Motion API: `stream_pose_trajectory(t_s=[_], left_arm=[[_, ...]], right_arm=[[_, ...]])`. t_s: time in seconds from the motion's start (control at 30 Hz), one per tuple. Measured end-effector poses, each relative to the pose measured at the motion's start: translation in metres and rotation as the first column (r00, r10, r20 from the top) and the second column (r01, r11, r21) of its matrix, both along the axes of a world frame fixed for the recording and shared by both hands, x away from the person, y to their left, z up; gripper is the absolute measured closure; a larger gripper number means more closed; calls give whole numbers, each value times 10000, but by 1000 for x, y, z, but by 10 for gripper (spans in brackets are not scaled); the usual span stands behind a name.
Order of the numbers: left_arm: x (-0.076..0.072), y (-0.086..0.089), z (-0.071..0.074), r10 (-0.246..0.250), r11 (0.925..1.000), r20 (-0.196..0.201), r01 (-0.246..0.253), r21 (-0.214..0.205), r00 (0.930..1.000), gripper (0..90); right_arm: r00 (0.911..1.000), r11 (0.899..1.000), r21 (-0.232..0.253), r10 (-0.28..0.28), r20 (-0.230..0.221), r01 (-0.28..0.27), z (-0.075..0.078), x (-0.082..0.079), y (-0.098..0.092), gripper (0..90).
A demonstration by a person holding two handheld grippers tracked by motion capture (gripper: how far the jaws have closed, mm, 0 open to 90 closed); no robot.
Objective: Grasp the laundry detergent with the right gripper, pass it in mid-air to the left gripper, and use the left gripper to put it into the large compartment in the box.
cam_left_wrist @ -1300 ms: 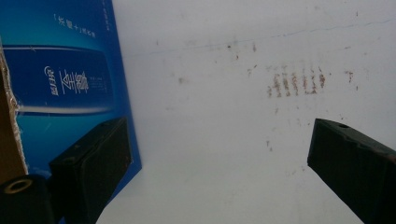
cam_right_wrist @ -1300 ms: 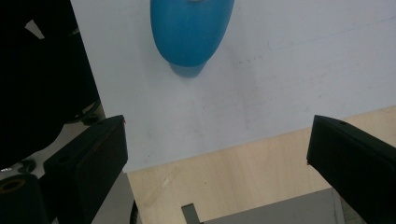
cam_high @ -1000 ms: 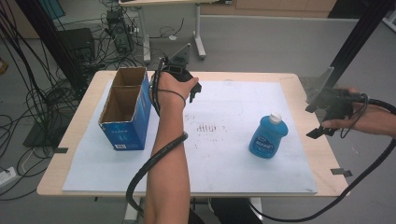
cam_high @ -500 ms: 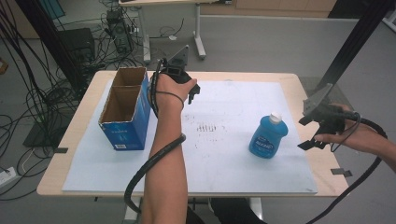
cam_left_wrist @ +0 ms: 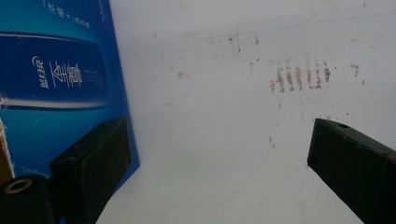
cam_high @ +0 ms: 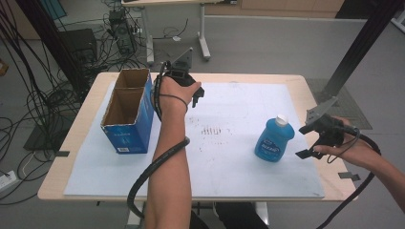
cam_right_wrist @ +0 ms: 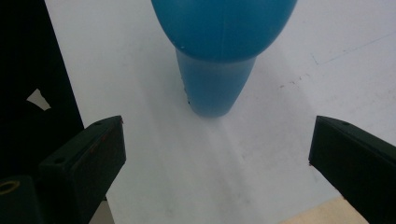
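High view: a person reaches both arms over a wooden tabletop (cam_high: pixel 86 143) covered by a white sheet (cam_high: pixel 239 157). A blue bottle (cam_high: pixel 273 139) with a white cap lies tilted on the sheet at the right. The right hand-held gripper (cam_high: pixel 305 142) sits just to the right of the bottle, near it but not touching, its jaws spread wide and empty. Right gripper view: the bottle's blue body (cam_right_wrist: pixel 219 51) lies ahead of the jaws, which stand well apart either side of bare sheet. At the far left of the tabletop stands an open blue cardboard box (cam_high: pixel 128 112). The left hand-held gripper (cam_high: pixel 197 95) is held just right of the box, released and holding nothing. Left gripper view: the box's blue printed side (cam_left_wrist: pixel 56 84) is beside one jaw, with faint reddish marks (cam_left_wrist: pixel 299 77) on the sheet beyond.
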State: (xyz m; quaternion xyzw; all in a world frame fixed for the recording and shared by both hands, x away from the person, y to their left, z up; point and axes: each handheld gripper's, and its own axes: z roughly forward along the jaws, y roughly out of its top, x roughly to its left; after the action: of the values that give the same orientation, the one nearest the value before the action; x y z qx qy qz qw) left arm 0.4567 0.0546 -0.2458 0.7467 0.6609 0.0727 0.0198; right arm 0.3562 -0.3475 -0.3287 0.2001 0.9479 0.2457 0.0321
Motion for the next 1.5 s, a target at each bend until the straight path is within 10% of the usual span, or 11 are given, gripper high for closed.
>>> stream_pose_trajectory(t_s=[1.5], left_arm=[[-1, 3, -9, 46, 10000, -137, -46, 7, 9999, 68]], right_arm=[[9862, 9696, 2334, -1052, 1277, 732, -51, -7, 26, 29]])
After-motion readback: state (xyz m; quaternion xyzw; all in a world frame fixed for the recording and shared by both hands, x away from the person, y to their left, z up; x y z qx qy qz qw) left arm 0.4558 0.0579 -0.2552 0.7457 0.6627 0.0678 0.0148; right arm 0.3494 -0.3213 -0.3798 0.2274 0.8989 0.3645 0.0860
